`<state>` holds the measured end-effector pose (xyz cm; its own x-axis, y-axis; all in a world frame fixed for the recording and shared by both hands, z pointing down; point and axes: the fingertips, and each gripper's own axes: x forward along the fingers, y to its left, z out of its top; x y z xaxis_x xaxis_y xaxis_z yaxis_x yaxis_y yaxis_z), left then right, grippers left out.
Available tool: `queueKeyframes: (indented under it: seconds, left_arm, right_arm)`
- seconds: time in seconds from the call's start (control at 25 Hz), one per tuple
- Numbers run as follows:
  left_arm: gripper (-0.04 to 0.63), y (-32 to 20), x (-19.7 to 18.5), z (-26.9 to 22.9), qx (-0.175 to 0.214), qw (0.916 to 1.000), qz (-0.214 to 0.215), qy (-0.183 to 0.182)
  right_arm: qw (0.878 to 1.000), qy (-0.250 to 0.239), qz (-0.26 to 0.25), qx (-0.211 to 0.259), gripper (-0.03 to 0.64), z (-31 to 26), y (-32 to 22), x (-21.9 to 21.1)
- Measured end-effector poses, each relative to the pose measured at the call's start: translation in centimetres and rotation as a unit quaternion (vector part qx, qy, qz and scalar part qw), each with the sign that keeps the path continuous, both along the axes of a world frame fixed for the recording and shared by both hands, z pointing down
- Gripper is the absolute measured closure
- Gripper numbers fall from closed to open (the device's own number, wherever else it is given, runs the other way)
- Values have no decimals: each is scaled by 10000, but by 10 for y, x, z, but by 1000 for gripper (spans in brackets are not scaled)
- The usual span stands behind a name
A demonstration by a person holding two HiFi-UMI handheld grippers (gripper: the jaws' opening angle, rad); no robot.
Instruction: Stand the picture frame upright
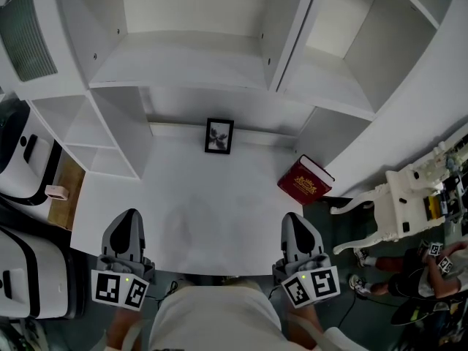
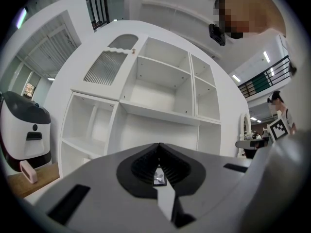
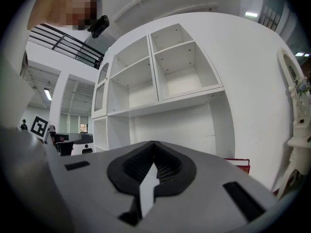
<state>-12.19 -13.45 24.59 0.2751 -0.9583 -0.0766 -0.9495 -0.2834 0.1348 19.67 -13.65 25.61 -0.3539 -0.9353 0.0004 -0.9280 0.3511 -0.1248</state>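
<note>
Near the back wall (image 1: 219, 108), picture frame (image 1: 219, 136), well apart from book (image 1: 305, 180).

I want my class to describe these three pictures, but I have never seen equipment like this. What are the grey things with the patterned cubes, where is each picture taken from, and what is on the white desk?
There is no robot here. A person holds a two-jaw gripper in each hand. The left gripper and right gripper are the grey wedges at the bottom of the head view, and the patterned cubes are part of them. That picture comes from a camera on the person's head, looking steeply down. The other two come from a camera on each gripper, looking along its jaws. Both pairs of jaws are closed and hold nothing. On the white desk, a small black picture frame sits at the back, below the shelves. A red book is near the right edge. Neither gripper touches them.
</note>
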Motion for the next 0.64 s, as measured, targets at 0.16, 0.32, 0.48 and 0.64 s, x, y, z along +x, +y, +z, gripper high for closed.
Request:
queueKeyframes:
  seconds: [0.16,0.32,0.48,0.64]
  left_arm:
    - [578,-2,0,1,7,10000,8,8]
    - [578,-4,1,1,9,10000,4,27]
    - [578,-8,3,3,-25,10000,-4,38]
    - [577,-12,6,3,-19,10000,-6,48]
  right_arm:
    - [10000,42,-40,-7,607,0,-2,-3]
    - [9999,82,-68,-3,607,-1,-5,-4]
    - [9999,108,-95,-13,607,0,-9,-3]
    - [9999,122,-95,-24,607,2,-14,-1]
